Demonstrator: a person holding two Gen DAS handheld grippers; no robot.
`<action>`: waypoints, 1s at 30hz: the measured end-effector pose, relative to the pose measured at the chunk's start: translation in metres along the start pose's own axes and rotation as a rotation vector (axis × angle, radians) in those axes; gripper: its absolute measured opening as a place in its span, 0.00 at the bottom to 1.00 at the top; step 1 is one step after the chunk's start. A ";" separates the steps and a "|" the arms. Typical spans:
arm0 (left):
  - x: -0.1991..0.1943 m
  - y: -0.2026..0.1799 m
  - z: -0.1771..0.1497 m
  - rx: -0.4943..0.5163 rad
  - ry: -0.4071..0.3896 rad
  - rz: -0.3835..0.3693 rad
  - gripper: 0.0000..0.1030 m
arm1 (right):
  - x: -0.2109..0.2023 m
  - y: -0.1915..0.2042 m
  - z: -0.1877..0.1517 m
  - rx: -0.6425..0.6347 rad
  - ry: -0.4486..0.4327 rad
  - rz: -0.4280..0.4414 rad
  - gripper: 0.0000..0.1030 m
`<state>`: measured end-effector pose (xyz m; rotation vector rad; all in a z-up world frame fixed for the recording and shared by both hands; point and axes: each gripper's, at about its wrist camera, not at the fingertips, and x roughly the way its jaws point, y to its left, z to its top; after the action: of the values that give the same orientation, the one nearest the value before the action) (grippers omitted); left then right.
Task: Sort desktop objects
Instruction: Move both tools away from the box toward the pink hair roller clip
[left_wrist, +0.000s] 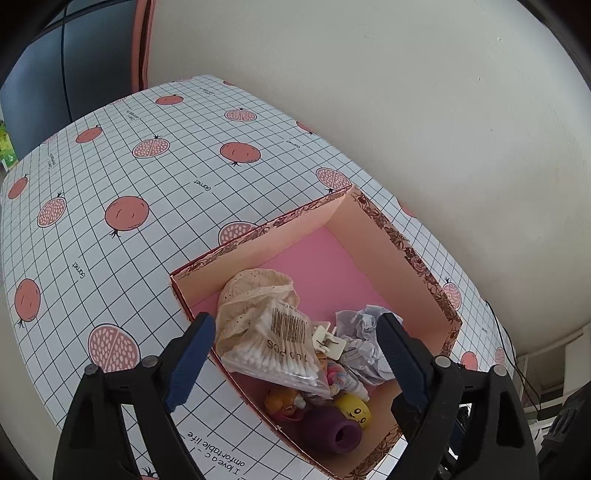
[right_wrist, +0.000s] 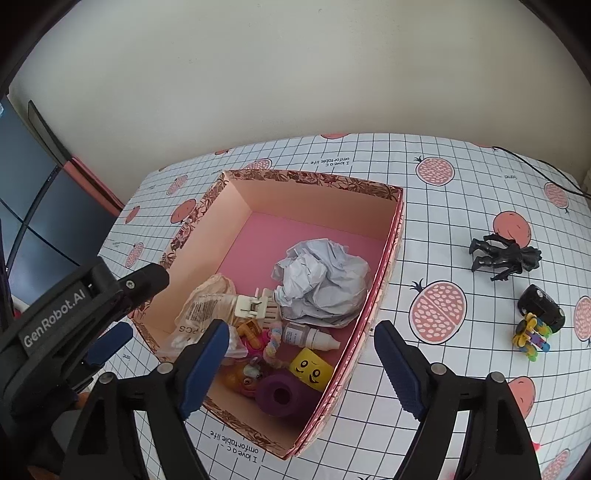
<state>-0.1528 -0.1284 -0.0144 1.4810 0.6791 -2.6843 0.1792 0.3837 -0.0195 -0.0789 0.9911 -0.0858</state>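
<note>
Pomegranate-print tablecloth (right_wrist: 424, 236) carries the pink box (right_wrist: 384, 273) already holding most clutter, while 3 toys (right_wrist: 504, 254) lie right of it, and both the left gripper (left_wrist: 295, 354) and right gripper (right_wrist: 299, 354) hang open and empty, so a careless reach could snag the box wall.

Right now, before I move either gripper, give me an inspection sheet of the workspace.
Surface: table under a grid cloth with fruit prints.
Job's things: pink box holds crumpled paper, cotton swab bag, beige clip, dropper bottle, yellow face toy, purple tube.
Clutter: black figure, black cylinder, colourful toy on the cloth outside the box.
Grippers: left gripper open above the box; right gripper open.
Cables: black cable at the far table edge.
Surroundings: plain wall.
</note>
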 end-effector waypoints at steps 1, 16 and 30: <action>0.000 0.000 0.000 0.001 -0.003 -0.004 0.88 | 0.000 -0.001 0.000 0.003 0.000 -0.002 0.85; -0.002 -0.005 -0.002 0.015 0.000 0.001 0.89 | -0.004 -0.017 0.000 0.041 0.039 0.006 0.93; -0.039 -0.053 -0.015 0.163 -0.030 -0.082 0.89 | -0.082 -0.078 0.005 0.124 -0.054 -0.086 0.93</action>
<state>-0.1302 -0.0827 0.0298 1.4741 0.5429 -2.8802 0.1357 0.3157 0.0601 -0.0102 0.9259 -0.2226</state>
